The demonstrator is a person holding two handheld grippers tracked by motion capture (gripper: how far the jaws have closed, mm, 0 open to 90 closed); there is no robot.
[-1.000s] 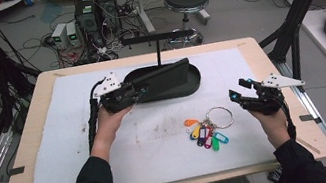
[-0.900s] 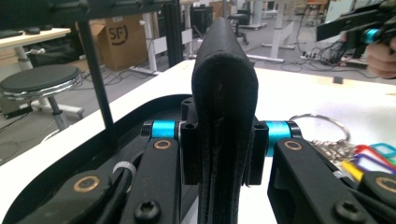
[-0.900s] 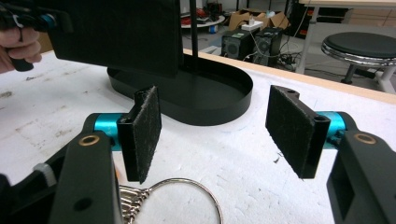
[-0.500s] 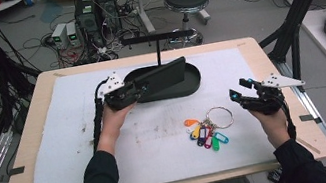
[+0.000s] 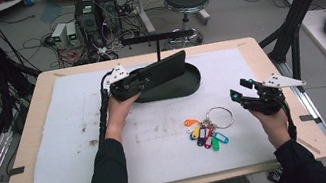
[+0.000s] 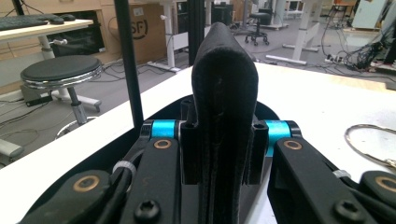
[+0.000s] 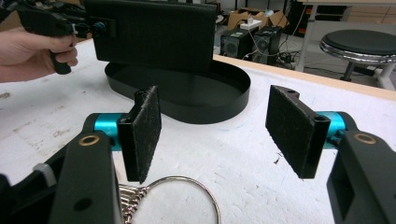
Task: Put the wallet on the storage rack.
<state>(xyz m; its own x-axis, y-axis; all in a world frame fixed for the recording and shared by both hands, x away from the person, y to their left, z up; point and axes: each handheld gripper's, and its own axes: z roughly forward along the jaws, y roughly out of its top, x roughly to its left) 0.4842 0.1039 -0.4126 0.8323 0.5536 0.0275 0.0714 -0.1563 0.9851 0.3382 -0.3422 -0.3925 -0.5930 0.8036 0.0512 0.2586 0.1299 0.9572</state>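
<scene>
The left hand-held gripper (image 5: 141, 81) was clamped on a flat black pouch (image 5: 163, 70), held on edge above the black oval tray (image 5: 185, 86), its long axis running away to the right. A bunch of coloured key tags (image 5: 204, 134) lay on the surface (image 5: 58, 140). The right hand-held gripper (image 5: 244, 92) stood with jaws apart beside the key ring (image 5: 220, 117). No readable writing on the pouch.

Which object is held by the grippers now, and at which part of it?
The left gripper clamps one end of a flat black felt-like case, lifted above the black oval tray. The right gripper is open and holds nothing.
</scene>
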